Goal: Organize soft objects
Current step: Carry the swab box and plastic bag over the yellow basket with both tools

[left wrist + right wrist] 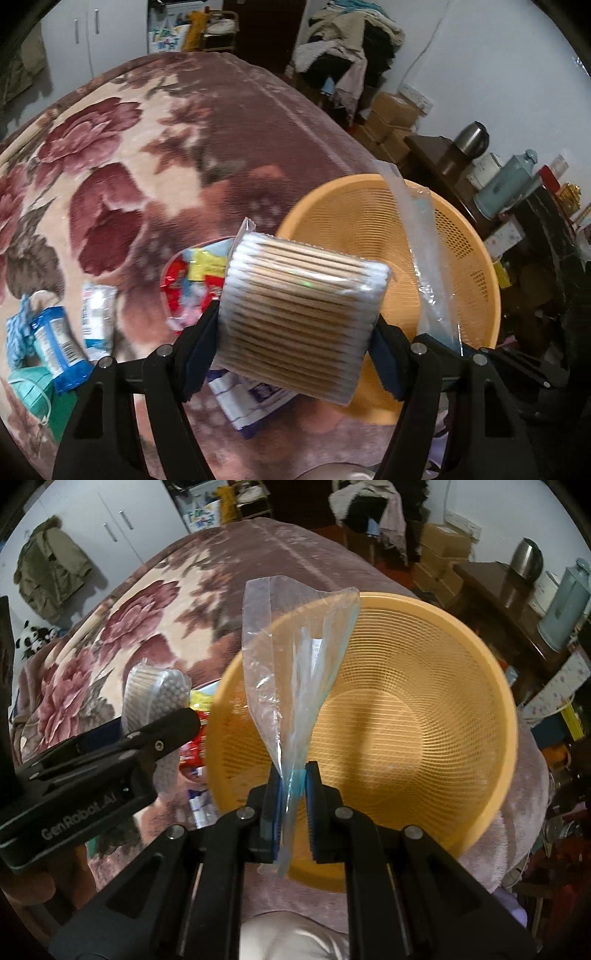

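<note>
A: The round orange basket [461, 686], its plastic wall ribbed and perforated, sits empty on the floral plush blanket [129, 155]; what hangs above it?

B: A crinkled clear plastic bag [291, 672], blue-tinted at its fold, pinched tight in the right gripper [293, 805] over the basket's bowl.

A: And the left gripper [291, 343]?

B: Clamped on a square clear pack of cotton swabs [303, 314], wooden sticks in neat rows, held just beside the basket's rim; glossy packets [59, 343] and a red wrapper [181, 284] lie loose on the blanket.
</note>
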The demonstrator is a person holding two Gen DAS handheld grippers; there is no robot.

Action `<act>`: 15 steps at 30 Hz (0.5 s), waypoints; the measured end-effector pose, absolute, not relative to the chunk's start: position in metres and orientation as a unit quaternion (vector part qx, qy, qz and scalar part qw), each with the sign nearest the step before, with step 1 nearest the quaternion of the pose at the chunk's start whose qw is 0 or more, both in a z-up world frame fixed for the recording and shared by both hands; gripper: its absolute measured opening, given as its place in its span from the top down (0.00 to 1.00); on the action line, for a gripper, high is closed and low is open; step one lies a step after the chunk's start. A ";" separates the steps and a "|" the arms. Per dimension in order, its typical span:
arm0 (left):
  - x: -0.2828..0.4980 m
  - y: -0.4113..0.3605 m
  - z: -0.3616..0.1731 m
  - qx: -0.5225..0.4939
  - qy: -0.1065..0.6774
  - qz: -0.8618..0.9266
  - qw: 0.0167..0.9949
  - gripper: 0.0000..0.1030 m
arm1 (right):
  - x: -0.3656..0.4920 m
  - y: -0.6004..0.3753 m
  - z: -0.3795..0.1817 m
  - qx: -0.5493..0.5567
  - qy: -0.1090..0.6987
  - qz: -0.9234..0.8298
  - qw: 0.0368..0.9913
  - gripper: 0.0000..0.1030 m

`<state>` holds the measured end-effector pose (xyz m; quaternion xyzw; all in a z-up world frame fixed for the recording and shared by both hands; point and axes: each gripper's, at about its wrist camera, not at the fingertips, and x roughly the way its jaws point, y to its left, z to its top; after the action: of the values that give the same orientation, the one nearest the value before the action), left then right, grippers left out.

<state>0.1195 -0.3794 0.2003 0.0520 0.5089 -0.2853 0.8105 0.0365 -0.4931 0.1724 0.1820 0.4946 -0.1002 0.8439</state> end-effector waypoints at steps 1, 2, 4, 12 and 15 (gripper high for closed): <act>0.119 -0.386 0.199 0.052 0.511 -0.290 0.808 0.28 | 0.035 -0.498 0.172 0.186 0.494 -0.105 0.843 0.88; 0.118 -0.390 0.199 0.051 0.512 -0.293 0.806 0.28 | 0.034 -0.503 0.171 0.188 0.494 -0.110 0.842 0.88; 0.117 -0.402 0.195 0.053 0.516 -0.301 0.800 0.28 | 0.031 -0.514 0.169 0.196 0.492 -0.122 0.839 0.88; 0.116 -0.439 0.174 0.050 0.531 -0.321 0.783 0.16 | 0.031 -0.541 0.161 0.208 0.506 -0.139 0.826 0.70; 0.115 -0.438 0.173 0.038 0.534 -0.322 0.781 0.00 | 0.028 -0.541 0.161 0.212 0.502 -0.124 0.829 0.30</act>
<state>0.1152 -0.4381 0.1729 0.0385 0.5338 -0.3217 0.7811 0.0284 -0.5409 0.1609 0.2120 0.5018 -0.1236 0.8295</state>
